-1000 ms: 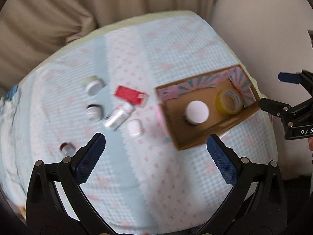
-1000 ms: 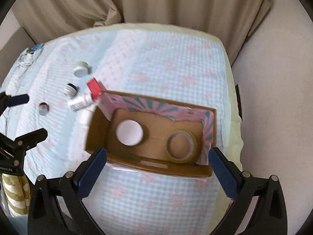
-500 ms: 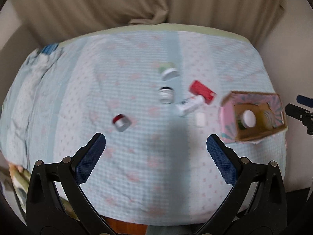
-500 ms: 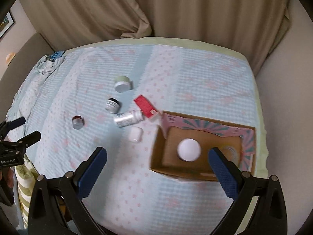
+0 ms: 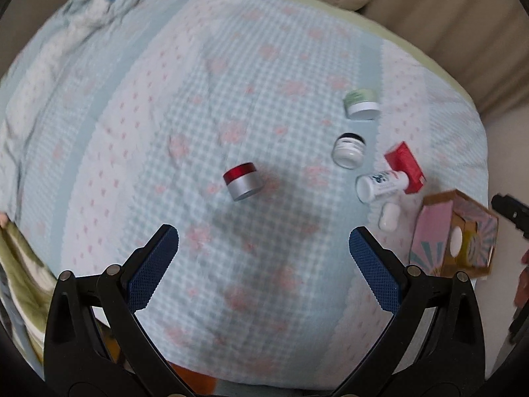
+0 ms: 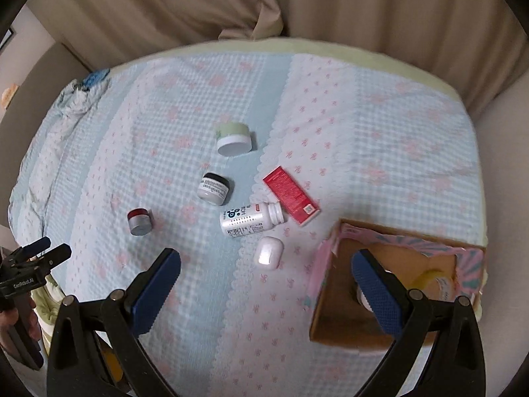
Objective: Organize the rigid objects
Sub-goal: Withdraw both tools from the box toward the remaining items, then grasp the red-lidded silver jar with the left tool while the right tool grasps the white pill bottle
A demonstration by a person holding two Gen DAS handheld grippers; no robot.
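Loose items lie on a blue gingham cloth: a red-lidded silver jar (image 5: 243, 181) (image 6: 140, 220), a black-lidded white jar (image 5: 348, 150) (image 6: 214, 188), a green jar (image 5: 361, 104) (image 6: 233, 138), a white bottle on its side (image 5: 380, 186) (image 6: 251, 219), a red box (image 5: 405, 167) (image 6: 291, 194) and a small white case (image 5: 389, 215) (image 6: 269, 252). A cardboard box (image 5: 454, 236) (image 6: 340, 281) holds a tape roll (image 6: 441, 286) and a white lid. My left gripper (image 5: 263, 264) is open and empty, below the red-lidded jar. My right gripper (image 6: 266, 291) is open and empty, just below the white case.
Beige curtains hang behind the table. Bunched cloth (image 6: 81, 94) lies at the far left corner. The box stands at the table's right edge. The left gripper also shows at the left edge of the right wrist view (image 6: 31, 258).
Both grippers have swung left, away from the box. The left view now centres on the red-lidded jar and sits closer to the cloth; the right view now takes in the loose items.
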